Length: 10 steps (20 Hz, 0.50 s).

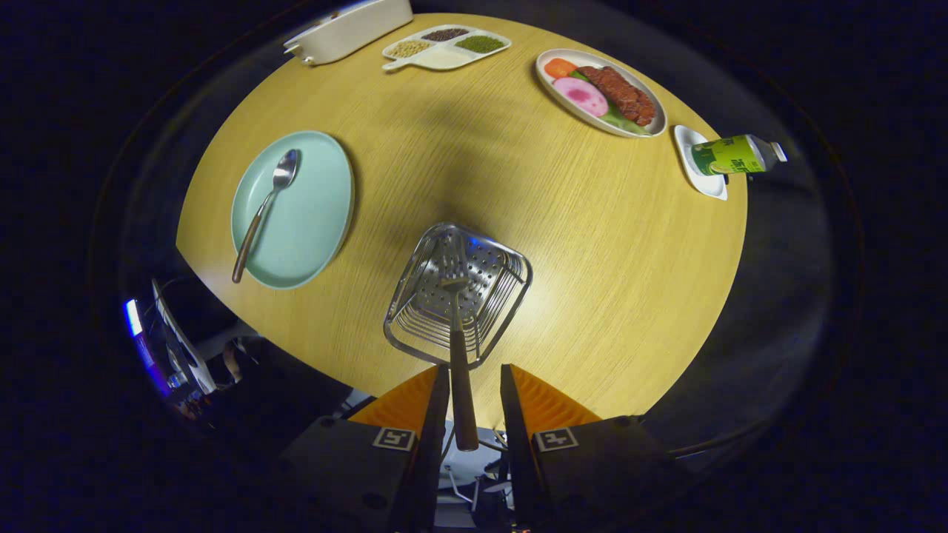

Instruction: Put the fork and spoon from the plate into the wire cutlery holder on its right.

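The fork (461, 355) stands head-down in the wire cutlery holder (498, 296), just ahead of my fingers. Its handle rises between the fingers of my gripper (475, 374). The gripper is open: the handle lies close to the left finger, and a clear gap separates it from the right one. The spoon (263, 211) lies on the pale green plate (311, 222), to the left of the holder and beyond my fingers, bowl end pointing away from me.
On the round wooden table (592, 244): a white dish (348, 29) and a divided tray of grains (444, 48) at the far side, a plate of food (600, 92) far right, and a green bottle (733, 155) lying on a small white saucer.
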Each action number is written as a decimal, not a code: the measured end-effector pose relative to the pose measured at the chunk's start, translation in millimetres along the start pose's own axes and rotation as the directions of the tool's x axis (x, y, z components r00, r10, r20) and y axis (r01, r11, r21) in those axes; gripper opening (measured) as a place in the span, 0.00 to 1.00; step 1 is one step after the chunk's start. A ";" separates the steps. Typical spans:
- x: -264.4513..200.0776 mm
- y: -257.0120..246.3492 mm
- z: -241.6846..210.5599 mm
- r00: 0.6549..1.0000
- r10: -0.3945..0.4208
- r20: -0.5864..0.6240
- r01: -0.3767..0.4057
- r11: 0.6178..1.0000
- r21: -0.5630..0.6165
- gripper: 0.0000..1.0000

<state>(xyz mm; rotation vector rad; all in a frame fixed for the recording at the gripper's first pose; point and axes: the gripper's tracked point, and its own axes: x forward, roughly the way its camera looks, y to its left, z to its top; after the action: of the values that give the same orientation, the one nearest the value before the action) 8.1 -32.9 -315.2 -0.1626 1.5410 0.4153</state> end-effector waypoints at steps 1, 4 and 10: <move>-5.5 -1.3 6.5 0.998 -0.004 0.061 0.002 0.999 0.039 0.49; -30.4 4.8 25.0 0.967 -0.005 0.255 -0.035 0.988 0.153 0.68; -107.3 46.0 60.1 0.813 -0.061 0.579 -0.091 0.969 0.230 0.95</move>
<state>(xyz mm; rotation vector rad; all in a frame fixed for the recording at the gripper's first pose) 50.0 14.0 -200.0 0.1672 0.9670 0.2456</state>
